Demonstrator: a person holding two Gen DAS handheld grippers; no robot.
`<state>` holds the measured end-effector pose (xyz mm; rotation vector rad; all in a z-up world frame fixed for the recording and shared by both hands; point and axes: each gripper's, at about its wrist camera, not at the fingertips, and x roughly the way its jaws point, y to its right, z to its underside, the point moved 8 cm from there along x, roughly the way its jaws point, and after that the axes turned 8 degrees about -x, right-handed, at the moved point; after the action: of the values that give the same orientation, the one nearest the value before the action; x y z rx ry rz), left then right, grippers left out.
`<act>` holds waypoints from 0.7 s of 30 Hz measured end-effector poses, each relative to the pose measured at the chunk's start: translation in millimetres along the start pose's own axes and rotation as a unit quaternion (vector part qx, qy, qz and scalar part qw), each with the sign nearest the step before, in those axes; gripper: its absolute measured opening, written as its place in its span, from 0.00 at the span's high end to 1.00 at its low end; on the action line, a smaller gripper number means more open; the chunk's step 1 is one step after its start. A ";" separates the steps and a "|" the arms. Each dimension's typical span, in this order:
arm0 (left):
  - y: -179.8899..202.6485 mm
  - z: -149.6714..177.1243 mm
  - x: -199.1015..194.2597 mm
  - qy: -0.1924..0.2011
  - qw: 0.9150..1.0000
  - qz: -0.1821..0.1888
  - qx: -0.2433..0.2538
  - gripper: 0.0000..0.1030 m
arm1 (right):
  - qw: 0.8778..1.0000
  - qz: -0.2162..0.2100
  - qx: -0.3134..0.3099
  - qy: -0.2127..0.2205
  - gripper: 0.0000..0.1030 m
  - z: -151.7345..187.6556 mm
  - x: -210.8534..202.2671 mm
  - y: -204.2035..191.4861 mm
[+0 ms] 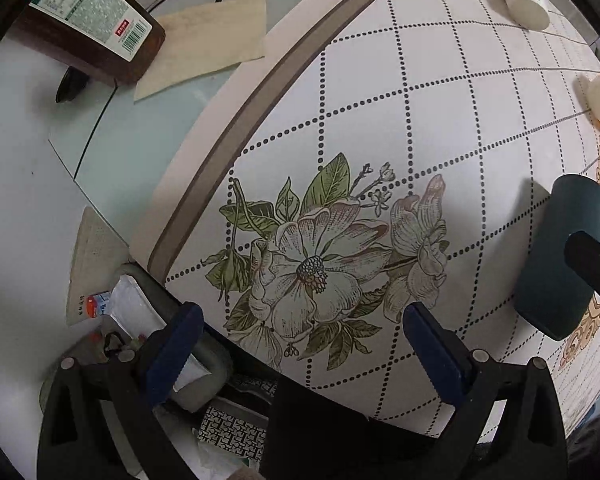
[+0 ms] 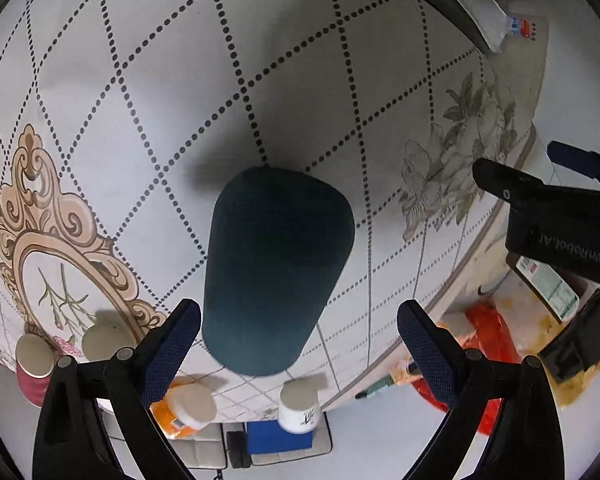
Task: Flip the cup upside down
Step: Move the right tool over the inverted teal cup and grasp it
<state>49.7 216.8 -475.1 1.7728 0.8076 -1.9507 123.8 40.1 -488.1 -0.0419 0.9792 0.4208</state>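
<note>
A dark teal cup [image 2: 278, 268] stands on the white dotted-grid tablecloth [image 2: 180, 80] with its closed end facing my right wrist camera. My right gripper [image 2: 299, 330] is open above it, fingers [image 2: 172, 344] on either side and not touching. The same cup [image 1: 564, 256] shows at the right edge of the left wrist view, with part of the right gripper in front of it. My left gripper [image 1: 299, 336] is open and empty over the printed flower [image 1: 320, 264].
Upside-down paper cups stand along the table edge: a white one [image 2: 300, 404], an orange one [image 2: 188, 408], a red one [image 2: 34, 368]. A brown bottle [image 1: 92, 20] and paper lie on the floor beside the table. A red bag [image 2: 488, 340] lies below.
</note>
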 end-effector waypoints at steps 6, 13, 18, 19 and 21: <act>-3.5 -4.6 10.0 -0.004 1.000 -0.006 0.003 0.00 | 1.000 -0.001 -0.028 0.007 0.05 -10.6 10.4 -7.9; 1.9 -5.0 9.8 -0.007 1.000 -0.008 0.007 0.00 | 0.999 -0.014 -0.031 0.010 0.21 -15.4 24.4 -15.4; 8.5 -8.2 5.1 -0.008 1.000 -0.009 0.009 0.00 | 1.000 -0.017 -0.003 0.016 0.25 -15.2 34.4 -15.4; 9.1 -8.4 4.6 -0.008 1.000 -0.009 0.009 0.00 | 1.000 -0.018 0.002 0.016 0.26 -15.1 34.7 -14.3; 8.8 -8.8 4.0 -0.007 1.000 -0.010 0.010 0.00 | 1.000 -0.016 0.009 0.016 0.26 -14.7 36.0 -13.6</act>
<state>61.4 216.1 -480.7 1.7659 0.8065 -1.9885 134.4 36.0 -527.7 -0.0481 1.0127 0.3825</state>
